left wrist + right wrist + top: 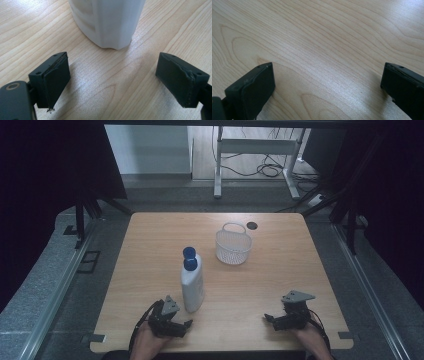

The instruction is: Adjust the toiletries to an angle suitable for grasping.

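Both grippers rest at the wooden tabletop's (280,285) near edge, left gripper (175,326) and right gripper (277,320) spread wide, empty. Nothing is grasped yet: the white plastic blue-capped bottle (192,282) stands upright just beyond the left one; the white mesh basket (233,245) sits toward the far edge.

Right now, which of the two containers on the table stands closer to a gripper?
The white plastic bottle with the blue cap, just beyond the left gripper; the white mesh basket sits farther back.

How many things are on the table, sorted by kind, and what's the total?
Bottles: 1, the white bottle with a blue cap, standing upright.
Baskets: 1, the white mesh basket with a handle.
Claws: 2, the left claw and the right claw, both open with nothing between the jaws.
Total: 4 on the wooden table.
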Tool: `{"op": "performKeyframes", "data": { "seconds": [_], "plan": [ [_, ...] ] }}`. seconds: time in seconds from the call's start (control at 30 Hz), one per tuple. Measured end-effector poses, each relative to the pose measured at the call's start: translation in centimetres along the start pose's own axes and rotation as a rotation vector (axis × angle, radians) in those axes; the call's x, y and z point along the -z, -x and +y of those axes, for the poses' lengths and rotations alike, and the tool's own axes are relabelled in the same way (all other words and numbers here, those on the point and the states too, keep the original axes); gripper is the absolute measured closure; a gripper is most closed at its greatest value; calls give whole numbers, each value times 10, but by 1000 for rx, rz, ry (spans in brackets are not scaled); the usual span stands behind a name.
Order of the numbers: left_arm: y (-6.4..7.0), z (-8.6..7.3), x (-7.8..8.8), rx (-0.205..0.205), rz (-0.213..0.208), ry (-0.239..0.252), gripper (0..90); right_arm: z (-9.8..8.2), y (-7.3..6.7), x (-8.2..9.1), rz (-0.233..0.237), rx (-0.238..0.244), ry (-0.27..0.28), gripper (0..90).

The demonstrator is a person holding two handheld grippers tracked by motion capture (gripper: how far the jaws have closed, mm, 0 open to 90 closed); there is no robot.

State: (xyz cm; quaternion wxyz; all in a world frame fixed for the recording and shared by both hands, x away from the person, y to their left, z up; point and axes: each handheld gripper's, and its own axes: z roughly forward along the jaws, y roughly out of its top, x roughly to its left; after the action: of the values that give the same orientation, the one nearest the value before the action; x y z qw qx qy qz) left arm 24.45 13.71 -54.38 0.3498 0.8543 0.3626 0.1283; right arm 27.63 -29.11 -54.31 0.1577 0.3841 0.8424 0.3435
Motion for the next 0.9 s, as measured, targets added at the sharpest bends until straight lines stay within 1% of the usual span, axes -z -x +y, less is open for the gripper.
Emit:
{"op": "performKeyframes", "data": {
  "seconds": [0.3, 0.9],
  "plan": [
    [-2, 1, -1, -11, -11, 1, 115, 0, 0, 0, 0, 0, 0, 0],
    [-2, 2, -1, -5, -9, 0, 118, 0, 0, 0, 0, 0, 0, 0]
  ]
}}
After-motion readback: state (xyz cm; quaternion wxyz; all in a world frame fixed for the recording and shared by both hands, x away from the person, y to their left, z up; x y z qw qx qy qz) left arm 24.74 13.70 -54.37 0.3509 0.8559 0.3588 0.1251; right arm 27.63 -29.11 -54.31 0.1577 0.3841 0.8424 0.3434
